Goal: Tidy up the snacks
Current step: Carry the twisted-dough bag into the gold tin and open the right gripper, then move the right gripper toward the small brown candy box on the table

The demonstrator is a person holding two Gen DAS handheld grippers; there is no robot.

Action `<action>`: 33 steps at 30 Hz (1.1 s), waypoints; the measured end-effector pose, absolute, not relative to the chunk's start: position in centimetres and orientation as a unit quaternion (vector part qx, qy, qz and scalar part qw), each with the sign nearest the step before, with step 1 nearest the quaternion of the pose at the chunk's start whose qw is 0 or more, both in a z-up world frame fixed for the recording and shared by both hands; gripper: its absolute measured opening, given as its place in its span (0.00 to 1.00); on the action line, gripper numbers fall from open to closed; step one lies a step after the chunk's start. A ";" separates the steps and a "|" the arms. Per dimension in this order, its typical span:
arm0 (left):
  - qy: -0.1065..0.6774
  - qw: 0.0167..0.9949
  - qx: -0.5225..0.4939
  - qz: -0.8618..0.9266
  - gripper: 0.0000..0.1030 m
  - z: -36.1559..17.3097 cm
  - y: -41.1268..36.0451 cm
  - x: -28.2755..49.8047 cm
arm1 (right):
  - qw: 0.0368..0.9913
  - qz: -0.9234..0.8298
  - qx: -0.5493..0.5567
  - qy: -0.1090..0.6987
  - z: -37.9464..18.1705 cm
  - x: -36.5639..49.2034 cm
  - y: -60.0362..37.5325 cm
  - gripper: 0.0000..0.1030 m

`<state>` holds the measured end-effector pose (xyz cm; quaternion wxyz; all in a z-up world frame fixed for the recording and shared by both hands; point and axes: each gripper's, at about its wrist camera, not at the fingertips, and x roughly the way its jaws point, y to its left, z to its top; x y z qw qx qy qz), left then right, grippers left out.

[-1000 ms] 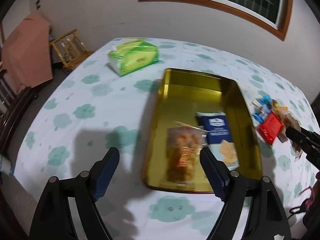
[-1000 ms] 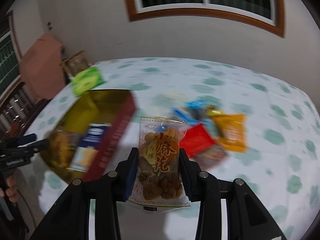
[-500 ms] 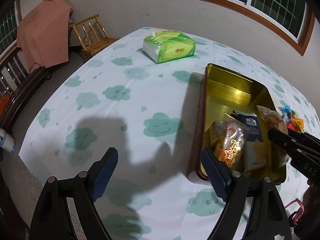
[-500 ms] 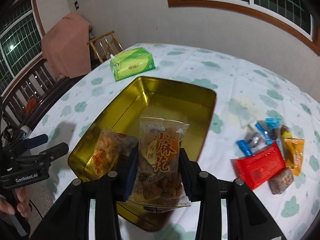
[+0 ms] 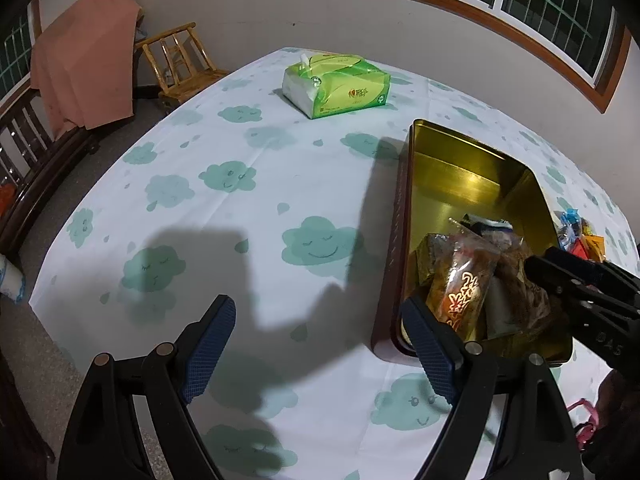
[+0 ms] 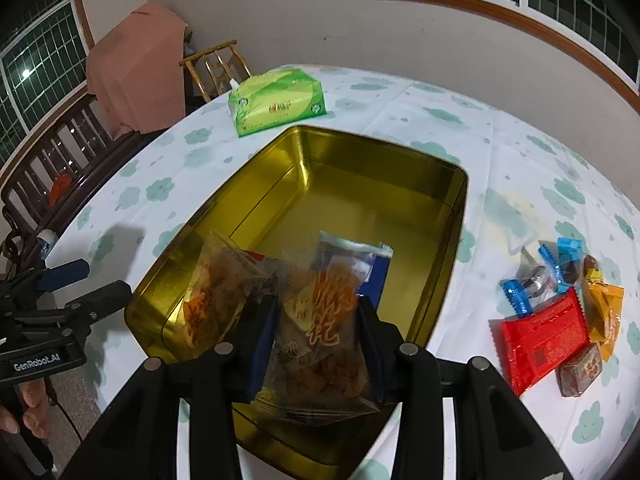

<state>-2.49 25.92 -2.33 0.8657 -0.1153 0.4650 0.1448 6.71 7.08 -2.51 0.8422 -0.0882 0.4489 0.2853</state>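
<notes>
A gold tin box [image 6: 360, 168] [image 5: 460, 176] sits on the cloud-print tablecloth. My right gripper [image 6: 316, 308] is shut on a clear bag of fried twists [image 6: 320, 332] and holds it over the tin's near end; it also shows in the left wrist view [image 5: 520, 296]. Inside the tin lie another clear twist bag [image 6: 216, 280] [image 5: 460, 280] and a blue cracker pack [image 6: 376, 276]. My left gripper [image 5: 316, 344] is open and empty, over the cloth just left of the tin.
Loose snacks lie right of the tin: a red pack [image 6: 540, 340], an orange pack [image 6: 604, 316], blue-wrapped candies [image 6: 536, 280] and a small brown pack [image 6: 580, 368]. A green tissue pack [image 5: 336, 84] [image 6: 276, 102] sits at the far side. A wooden chair [image 5: 176, 64] stands beyond the table.
My right gripper has carried the twist bag from the snack pile to over the tin and lowered it. My left gripper has drawn back to the left of the tin.
</notes>
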 end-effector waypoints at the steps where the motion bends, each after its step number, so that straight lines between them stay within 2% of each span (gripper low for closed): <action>1: 0.464 0.866 -0.116 0.145 0.81 -2.2 25.9 -2.5 | 0.846 0.286 -0.085 0.443 -2.1 6.6 6.6 0.43; 7: 0.453 0.873 -0.115 0.137 0.81 -1.4 25.3 -2.0 | 0.870 0.229 -0.072 0.431 -0.6 6.6 2.2 0.45; 18: 0.456 0.878 -0.104 0.103 0.81 -1.5 22.6 -1.0 | 0.861 0.047 0.035 0.505 -3.5 10.0 -10.7 0.45; 22: 0.457 0.878 -0.101 0.100 0.81 -1.5 22.3 -0.9 | 0.853 0.016 0.092 0.514 -4.1 10.9 -12.6 0.46; 24: 0.455 0.879 -0.100 0.101 0.81 -1.5 22.3 -0.8 | 0.849 -0.009 0.113 0.516 -4.3 11.6 -13.1 0.53; 27: 0.455 0.878 -0.101 0.103 0.81 -1.5 22.4 -0.8 | 0.842 -0.024 0.147 0.519 -4.5 12.6 -13.5 0.53; 33: 0.458 0.878 -0.097 0.102 0.81 -1.5 22.3 -0.6 | 0.844 -0.056 0.121 0.519 -5.2 13.8 -13.2 0.53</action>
